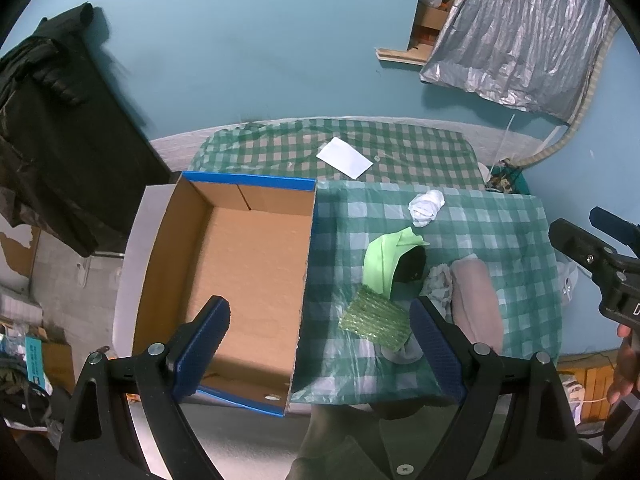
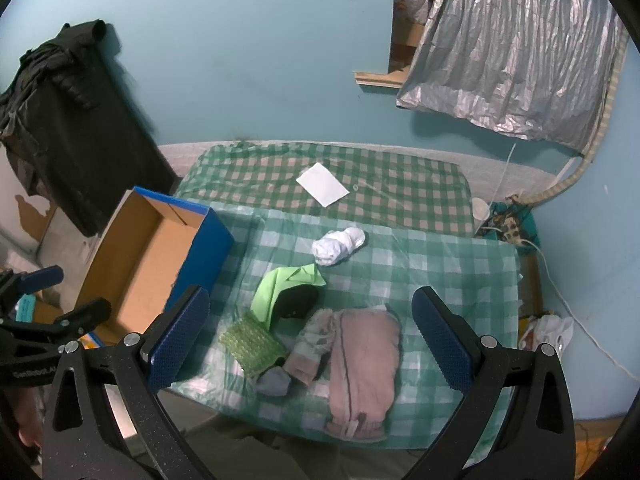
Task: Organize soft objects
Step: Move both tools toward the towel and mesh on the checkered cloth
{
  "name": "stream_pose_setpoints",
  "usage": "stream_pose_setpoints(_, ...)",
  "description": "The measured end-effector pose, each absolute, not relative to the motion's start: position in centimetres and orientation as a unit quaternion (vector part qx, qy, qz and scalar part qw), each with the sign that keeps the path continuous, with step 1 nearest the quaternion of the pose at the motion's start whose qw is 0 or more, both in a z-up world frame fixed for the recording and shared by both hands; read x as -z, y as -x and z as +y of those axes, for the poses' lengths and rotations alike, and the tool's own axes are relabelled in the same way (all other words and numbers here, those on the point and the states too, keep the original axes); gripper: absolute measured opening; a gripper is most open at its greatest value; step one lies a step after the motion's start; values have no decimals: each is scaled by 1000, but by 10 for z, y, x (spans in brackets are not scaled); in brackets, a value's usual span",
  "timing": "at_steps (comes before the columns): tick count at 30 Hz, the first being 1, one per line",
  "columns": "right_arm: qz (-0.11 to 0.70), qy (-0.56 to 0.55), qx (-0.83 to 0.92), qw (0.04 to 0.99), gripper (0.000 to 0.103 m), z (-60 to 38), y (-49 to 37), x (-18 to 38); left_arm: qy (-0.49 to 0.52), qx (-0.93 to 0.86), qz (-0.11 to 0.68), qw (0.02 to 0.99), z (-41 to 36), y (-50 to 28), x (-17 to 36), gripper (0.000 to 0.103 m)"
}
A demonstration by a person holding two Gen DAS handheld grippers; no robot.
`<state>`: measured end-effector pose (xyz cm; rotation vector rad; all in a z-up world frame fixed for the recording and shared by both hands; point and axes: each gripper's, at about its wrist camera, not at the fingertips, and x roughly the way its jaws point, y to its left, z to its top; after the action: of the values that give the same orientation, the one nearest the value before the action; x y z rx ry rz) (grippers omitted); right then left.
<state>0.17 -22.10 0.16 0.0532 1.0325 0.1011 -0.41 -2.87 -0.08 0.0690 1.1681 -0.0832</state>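
Observation:
An empty blue cardboard box [image 1: 240, 280] [image 2: 152, 256] sits at the left of the checked table [image 1: 500, 232] [image 2: 460, 264]. To its right lie a white rolled cloth [image 1: 426, 207] [image 2: 338, 246], a light green cloth [image 1: 384, 262] [image 2: 280, 288] over a black item [image 1: 412, 266] [image 2: 298, 300], a green bubble-wrap piece [image 1: 376, 322] [image 2: 252, 346], a pink garment [image 1: 476, 300] [image 2: 364, 364] and a small grey sock [image 2: 274, 382]. My left gripper [image 1: 320, 344] hangs open above the box's right wall. My right gripper [image 2: 308, 340] hangs open above the pile, holding nothing.
A white paper [image 1: 344, 158] [image 2: 322, 184] lies on the checked bed behind the table. Dark clothes [image 1: 60, 128] hang at the left wall. A silver sheet [image 1: 520, 32] covers the window at the right. Cables and a power strip [image 2: 508, 224] lie at the table's right.

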Motion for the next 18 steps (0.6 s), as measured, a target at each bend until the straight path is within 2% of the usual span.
stream_pose_setpoints(18,497,-29,-49,866,101,-223,12,6,-38,45,554,830,-37,11,4,92)
